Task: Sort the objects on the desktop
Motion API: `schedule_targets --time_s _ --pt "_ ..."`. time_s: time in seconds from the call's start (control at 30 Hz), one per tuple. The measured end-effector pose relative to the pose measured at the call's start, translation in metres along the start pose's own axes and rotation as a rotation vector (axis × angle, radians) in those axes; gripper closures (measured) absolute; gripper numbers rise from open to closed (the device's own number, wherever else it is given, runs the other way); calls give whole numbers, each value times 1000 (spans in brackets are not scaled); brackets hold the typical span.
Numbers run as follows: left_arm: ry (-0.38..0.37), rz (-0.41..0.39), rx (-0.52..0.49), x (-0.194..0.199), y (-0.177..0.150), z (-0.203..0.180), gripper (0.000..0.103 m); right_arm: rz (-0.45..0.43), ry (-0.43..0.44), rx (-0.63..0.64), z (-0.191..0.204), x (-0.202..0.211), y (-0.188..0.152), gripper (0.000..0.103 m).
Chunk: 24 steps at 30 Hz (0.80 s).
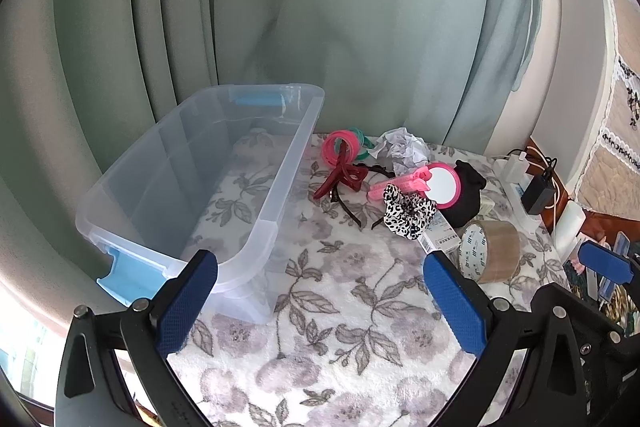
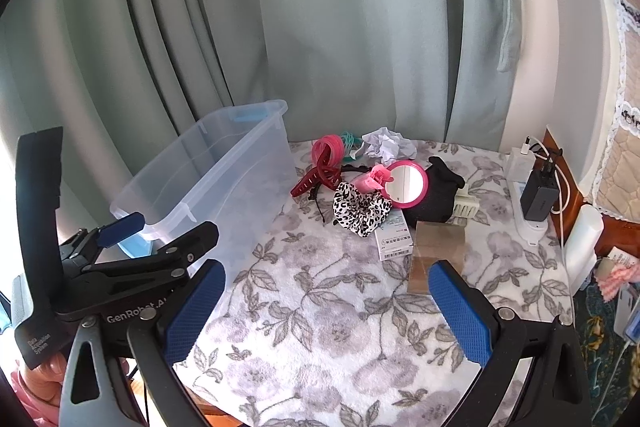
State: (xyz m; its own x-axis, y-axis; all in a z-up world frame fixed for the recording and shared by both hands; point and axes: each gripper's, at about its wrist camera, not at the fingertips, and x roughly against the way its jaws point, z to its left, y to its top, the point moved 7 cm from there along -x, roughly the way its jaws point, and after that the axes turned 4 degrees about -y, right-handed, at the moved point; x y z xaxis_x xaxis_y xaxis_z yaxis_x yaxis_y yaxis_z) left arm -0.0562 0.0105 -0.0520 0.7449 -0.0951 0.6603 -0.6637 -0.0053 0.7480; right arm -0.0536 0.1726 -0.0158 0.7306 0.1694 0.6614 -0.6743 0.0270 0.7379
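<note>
A clear plastic bin (image 1: pixel 288 183) (image 2: pixel 224 167) stands empty at the left of the floral cloth. To its right lies a pile: pink hair rings (image 1: pixel 340 147) (image 2: pixel 326 151), a dark red claw clip (image 1: pixel 340 179) (image 2: pixel 316 181), crumpled paper (image 1: pixel 402 149) (image 2: pixel 384 143), a pink round mirror (image 1: pixel 442 185) (image 2: pixel 406 185), a leopard scrunchie (image 1: pixel 408 213) (image 2: pixel 360 209), a black cloth (image 1: pixel 470 193) (image 2: pixel 438 187), a white box (image 1: pixel 438 235) (image 2: pixel 394 239) and a tape roll (image 1: pixel 490 251) (image 2: pixel 438 251). My left gripper (image 1: pixel 320 307) is open and empty, near the bin's front corner. My right gripper (image 2: pixel 326 311) is open and empty, just before the tape.
Green curtains hang behind the table. A white power strip (image 1: pixel 520 195) (image 2: pixel 528 215) with black and white chargers lies at the right edge, beside a white bottle (image 2: pixel 584 243). The left gripper's body (image 2: pixel 132 259) shows at the left of the right wrist view.
</note>
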Motion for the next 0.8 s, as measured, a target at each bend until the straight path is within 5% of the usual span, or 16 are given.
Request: schedule_targets --time_s 0.8 --pt "0 11 -18 -9 0 -11 0 -8 6 -11 -7 -3 -1 0"
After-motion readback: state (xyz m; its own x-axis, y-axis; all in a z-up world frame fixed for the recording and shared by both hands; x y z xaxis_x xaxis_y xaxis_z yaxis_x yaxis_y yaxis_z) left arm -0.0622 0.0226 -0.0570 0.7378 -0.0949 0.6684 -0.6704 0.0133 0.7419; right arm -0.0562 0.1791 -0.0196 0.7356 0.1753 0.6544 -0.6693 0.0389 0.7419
